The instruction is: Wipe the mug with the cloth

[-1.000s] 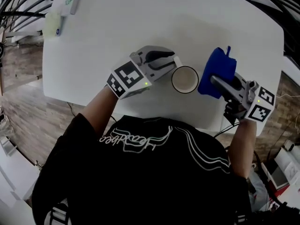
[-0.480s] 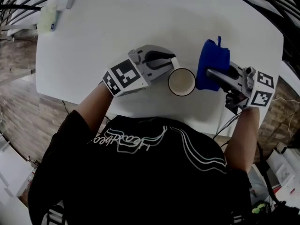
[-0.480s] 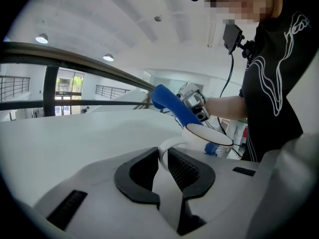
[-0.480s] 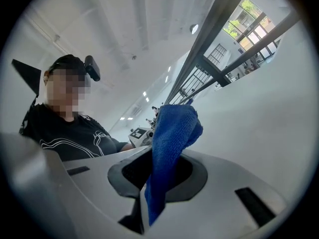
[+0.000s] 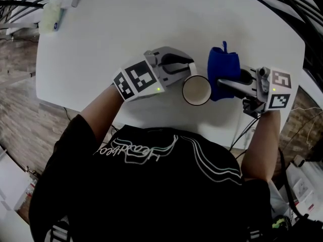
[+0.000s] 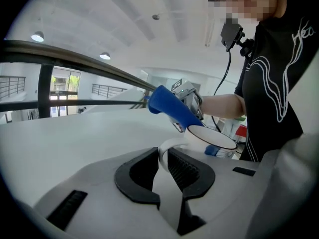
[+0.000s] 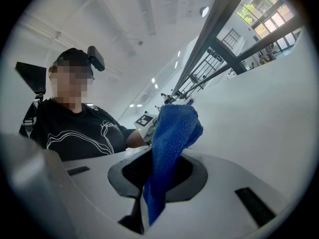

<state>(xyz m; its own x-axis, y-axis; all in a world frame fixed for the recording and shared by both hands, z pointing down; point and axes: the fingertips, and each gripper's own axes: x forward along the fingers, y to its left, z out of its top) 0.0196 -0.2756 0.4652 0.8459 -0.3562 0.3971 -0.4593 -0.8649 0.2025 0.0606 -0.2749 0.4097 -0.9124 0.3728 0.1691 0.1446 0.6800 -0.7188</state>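
The white mug (image 5: 197, 89) stands upright on the white table (image 5: 151, 24), close to the edge where the person stands. The left gripper (image 6: 163, 158) has its two jaws squeezed on the mug's handle (image 6: 172, 143), which sticks out on the mug's left side. I think it holds on there so the mug cannot slide or spin when it gets rubbed. The right gripper (image 7: 162, 166) comes in from the mug's right side, and its jaws are pinched tight on the blue cloth (image 7: 174, 128). The cloth pokes out past the jaws in a fat bunch, so the soft part can reach the mug first and not the hard claw. From above, the bunch sits right up against the mug's right side, at its rim. I cannot tell if it really touches. My guess is that the wiping is only just starting. Some things are hard to see. The side of the mug that faces the cloth is hidden behind the cloth. The mug's bottom is hidden by the left gripper in that gripper's own view. The inside of the mug looks pale, but I cannot tell if it is dirty. Far from the mug, up and to its left, some small pale things (image 5: 58, 11) lie at the table's corner, too small to name. The person's black shirt (image 5: 151, 185) covers the table edge just below the mug.
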